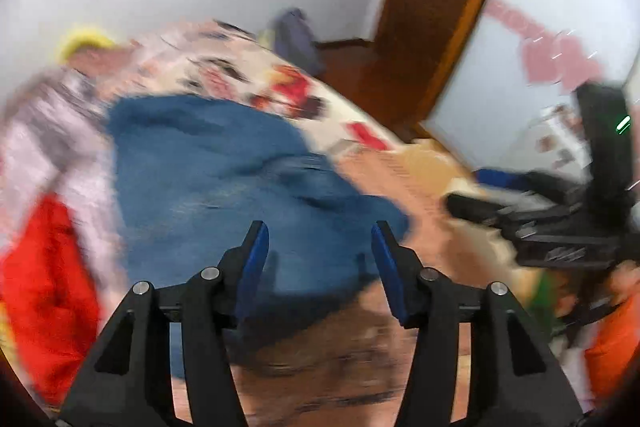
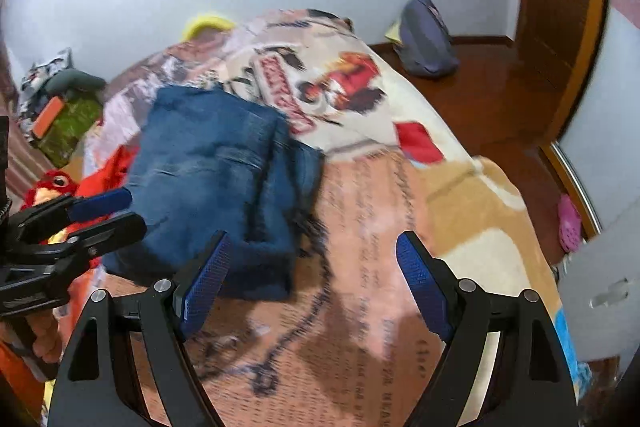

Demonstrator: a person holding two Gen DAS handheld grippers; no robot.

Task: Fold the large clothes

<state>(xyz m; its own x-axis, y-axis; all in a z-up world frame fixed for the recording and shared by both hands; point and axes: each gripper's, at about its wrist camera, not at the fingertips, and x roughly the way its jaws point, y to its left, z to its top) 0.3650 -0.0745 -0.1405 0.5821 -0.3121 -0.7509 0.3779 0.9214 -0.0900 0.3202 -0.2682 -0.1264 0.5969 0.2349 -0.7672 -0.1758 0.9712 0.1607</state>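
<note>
A blue denim garment [image 2: 208,183] lies folded into a thick rectangle on the bed's printed blanket [image 2: 376,211]. In the blurred left wrist view the same garment [image 1: 224,167] fills the middle. My left gripper [image 1: 320,231] is open and empty, above the garment's near edge; it also shows at the left of the right wrist view [image 2: 120,207]. My right gripper [image 2: 314,243] is open and empty, above the blanket just right of the garment's near corner. It appears at the right of the left wrist view [image 1: 472,205].
A red garment and red plush toy [image 2: 52,187] lie left of the denim. A grey bag [image 2: 426,39] sits on the wooden floor by the wall. A wooden door frame [image 2: 560,7] stands at right. Pink slippers [image 2: 570,223] lie by the bed.
</note>
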